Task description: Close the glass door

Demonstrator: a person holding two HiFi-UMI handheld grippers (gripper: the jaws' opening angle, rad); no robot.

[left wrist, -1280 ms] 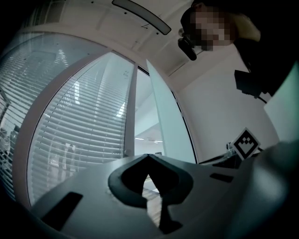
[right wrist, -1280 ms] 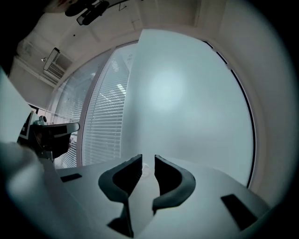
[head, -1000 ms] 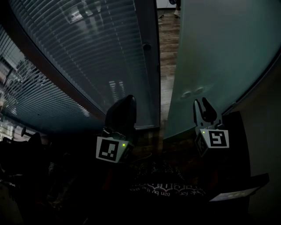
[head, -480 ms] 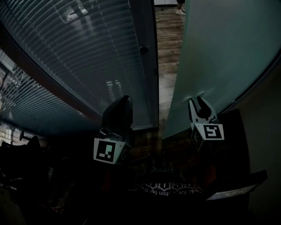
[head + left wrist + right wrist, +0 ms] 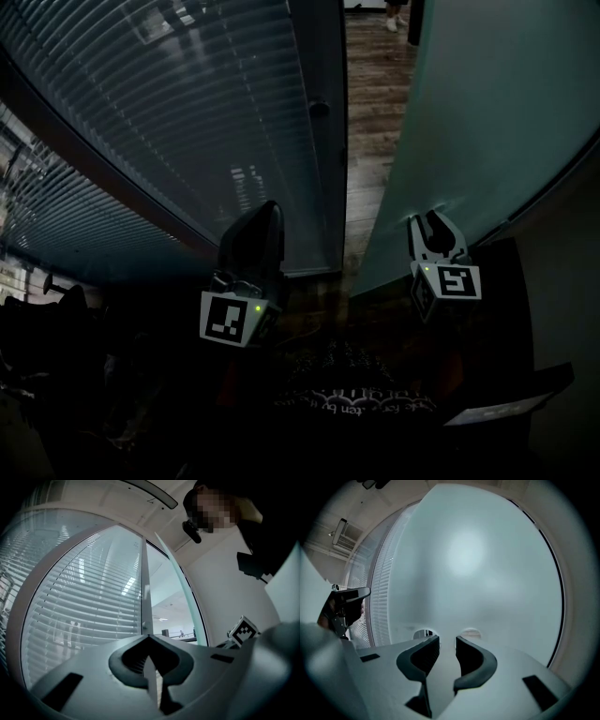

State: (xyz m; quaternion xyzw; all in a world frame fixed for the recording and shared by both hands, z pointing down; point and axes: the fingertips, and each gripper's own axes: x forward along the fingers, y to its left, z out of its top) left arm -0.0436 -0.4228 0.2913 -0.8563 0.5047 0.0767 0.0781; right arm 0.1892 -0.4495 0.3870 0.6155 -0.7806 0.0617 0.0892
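Glass door (image 5: pixel 487 103), frosted, ajar at right with floor (image 5: pixel 370 112) showing between it and the frame (image 5: pixel 328 169): the right tongs (image 5: pixel 433 228), just opened wider and empty beside its two round holes (image 5: pixel 471 632), may skid off the smooth pane; the closed left tongs (image 5: pixel 266 212) near the gap risk pinching.

Right gripper (image 5: pixel 431 222), jaws just been opening with nothing between them, frosted glass door (image 5: pixel 487 112) just ahead of it, left gripper (image 5: pixel 266 210) off to its left facing slatted blinds (image 5: pixel 187 112), strip of wood floor (image 5: pixel 371 103) ahead between the two.
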